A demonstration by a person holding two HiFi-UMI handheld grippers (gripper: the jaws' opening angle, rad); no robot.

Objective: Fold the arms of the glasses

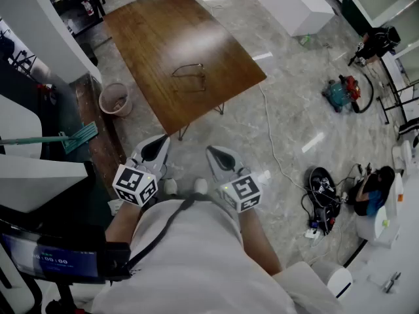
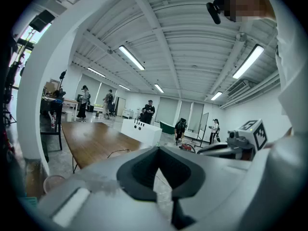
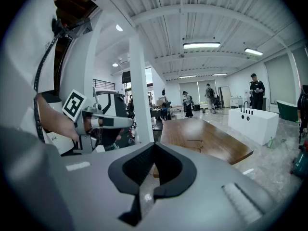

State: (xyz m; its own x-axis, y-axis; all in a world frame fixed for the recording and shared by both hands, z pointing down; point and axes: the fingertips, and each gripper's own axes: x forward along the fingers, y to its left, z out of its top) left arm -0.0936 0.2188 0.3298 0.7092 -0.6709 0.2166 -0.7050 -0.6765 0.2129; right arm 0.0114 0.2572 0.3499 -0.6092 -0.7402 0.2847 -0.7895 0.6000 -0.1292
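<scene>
A pair of thin-framed glasses (image 1: 190, 77) lies on the brown wooden table (image 1: 157, 25), arms spread open. It shows small in the left gripper view (image 2: 119, 152) and in the right gripper view (image 3: 195, 144). Both grippers are held close to the person's body, well short of the table and over the floor. My left gripper (image 1: 157, 145) is shut with nothing in it, its jaws meeting at the tip (image 2: 159, 150). The right gripper (image 1: 217, 154) is shut and empty too (image 3: 154, 148). Each gripper's marker cube shows in the other's view.
A pink bucket (image 1: 116, 99) stands by the table's near left corner, and a green mop (image 1: 72, 138) lies beside it. A white counter (image 1: 288, 2) stands beyond the table. Cables and tools (image 1: 325, 195) lie on the floor at right, near a seated person (image 1: 373, 188).
</scene>
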